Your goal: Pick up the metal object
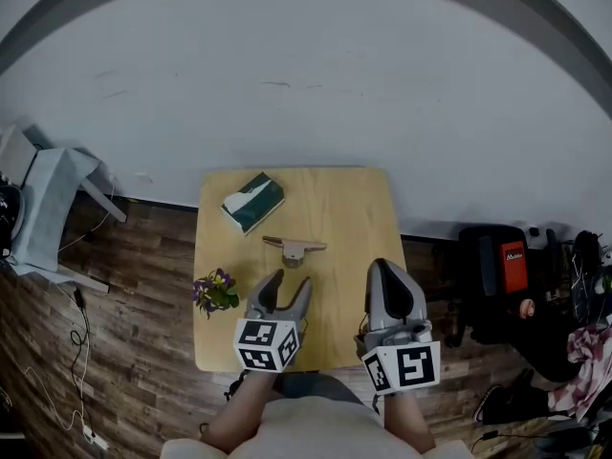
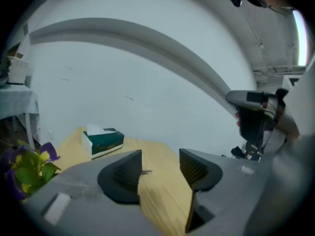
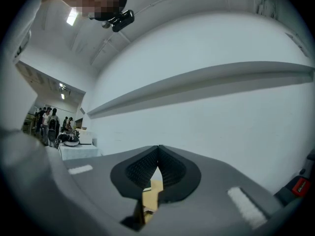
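Head view: the metal object [image 1: 294, 248] lies flat near the middle of the light wooden worktop [image 1: 354, 208], a long bar with a short stub pointing toward the person. Nothing touches it. At 6 o'clock from it, near but apart, hovers the left claw [image 1: 292, 281], its two jaws spread with only bare wood between them. In the left gripper view that claw [image 2: 160, 163] shows the same gap, and one thin end of the metal object [image 2: 146, 172] peeps out just beside the left-hand jaw, beyond the tips. The right claw [image 1: 383, 266] sits at 4 o'clock from the object, over the worktop's right side, with its jaws pressed together and empty. The right gripper view confirms it: the claw [image 3: 158, 149] has its ribbed pads meeting at the tips. A green and white tissue box [image 1: 252, 201] lies at 11 o'clock from the object, and a small bunch of purple and yellow flowers [image 1: 215, 292] at 8 o'clock, by the worktop's left edge.
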`<state>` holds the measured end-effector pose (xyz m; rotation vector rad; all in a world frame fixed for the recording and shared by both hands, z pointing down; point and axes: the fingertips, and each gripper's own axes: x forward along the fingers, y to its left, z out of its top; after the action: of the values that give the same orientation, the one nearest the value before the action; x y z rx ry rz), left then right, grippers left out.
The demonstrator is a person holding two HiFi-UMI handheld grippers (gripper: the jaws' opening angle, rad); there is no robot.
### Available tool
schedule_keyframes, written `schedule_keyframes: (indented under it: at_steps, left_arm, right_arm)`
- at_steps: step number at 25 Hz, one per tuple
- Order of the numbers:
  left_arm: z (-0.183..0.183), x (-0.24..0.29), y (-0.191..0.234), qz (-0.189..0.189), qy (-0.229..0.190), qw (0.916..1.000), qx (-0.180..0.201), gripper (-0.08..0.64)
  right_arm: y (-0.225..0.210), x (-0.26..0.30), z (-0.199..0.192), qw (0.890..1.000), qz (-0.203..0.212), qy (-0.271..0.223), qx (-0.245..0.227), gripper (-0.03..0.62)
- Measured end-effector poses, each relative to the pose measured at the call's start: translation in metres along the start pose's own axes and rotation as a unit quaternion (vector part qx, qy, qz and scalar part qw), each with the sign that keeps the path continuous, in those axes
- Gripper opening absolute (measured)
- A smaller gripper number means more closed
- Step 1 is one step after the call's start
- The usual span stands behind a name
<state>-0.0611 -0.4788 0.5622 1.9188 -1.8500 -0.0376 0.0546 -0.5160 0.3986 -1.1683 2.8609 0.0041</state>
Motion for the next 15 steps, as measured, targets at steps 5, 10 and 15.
schedule_keyframes:
  at_steps: [5, 10, 15]
  left_arm:
    - [-0.029, 0.039, 0.025, 0.043, 0.030, 0.9986, 0.000, 0.317]
    - [-0.056, 0.072, 0.053, 0.088, 0.074, 0.9931, 0.025, 0.357]
    - [-0.081, 0.104, 0.077, 0.120, 0.117, 0.9851, 0.037, 0.378]
  right_arm:
    - [-0.013, -0.001, -0.018, 1.000, -0.001, 0.023, 0.002, 0.002]
    - [-0.033, -0.006, -0.029, 0.999, -0.014, 0.039, 0.001, 0.002]
    - [-0.050, -0.011, -0.042, 0.998, -0.031, 0.058, 0.002, 0.002]
